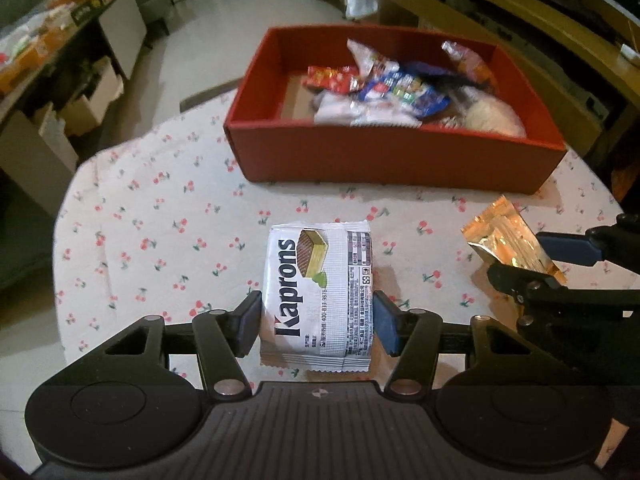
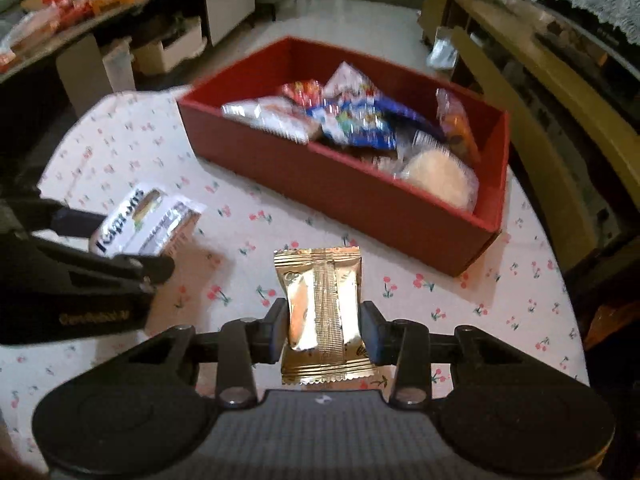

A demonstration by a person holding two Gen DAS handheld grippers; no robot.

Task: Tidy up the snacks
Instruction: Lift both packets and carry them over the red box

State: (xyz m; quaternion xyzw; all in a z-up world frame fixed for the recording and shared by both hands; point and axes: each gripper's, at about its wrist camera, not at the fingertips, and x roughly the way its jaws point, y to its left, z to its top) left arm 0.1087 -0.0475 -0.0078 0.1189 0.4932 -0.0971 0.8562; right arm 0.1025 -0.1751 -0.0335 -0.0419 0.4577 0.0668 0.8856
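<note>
A rounded worktop (image 1: 160, 216) is covered by a pale cloth printed with small red cherries; beyond it a light tiled floor, a long side table heaped with boxed goods at the left and olive-yellow wooden furniture at the right can be made out.

At the far side of the cloth a shallow rectangular red box (image 1: 384, 156) of matte card is set, its brown inner base partly bare at the left. It is filled with crinkled foil and plastic snack packets (image 1: 400, 92) in red, blue and white, and a round pale bun-like item in clear wrap (image 2: 436, 176) is lodged at the right end.

A flat white wafer pack (image 1: 316, 292) with finely ribbed, crimped ends is pinched by the left gripper (image 1: 316, 320), the dark pads being pressed against both long edges. "Kaprons" is printed along it in black, beside a picture of a layered wafer; the smaller text is too fine to be read. The pack is held over the cloth, well short of the box.

A glossy gold foil sachet (image 2: 320, 312), pillow-shaped with serrated ends and a central seam, is clamped by the right gripper (image 2: 324, 332) just beside the wafer pack, likewise short of the box.
</note>
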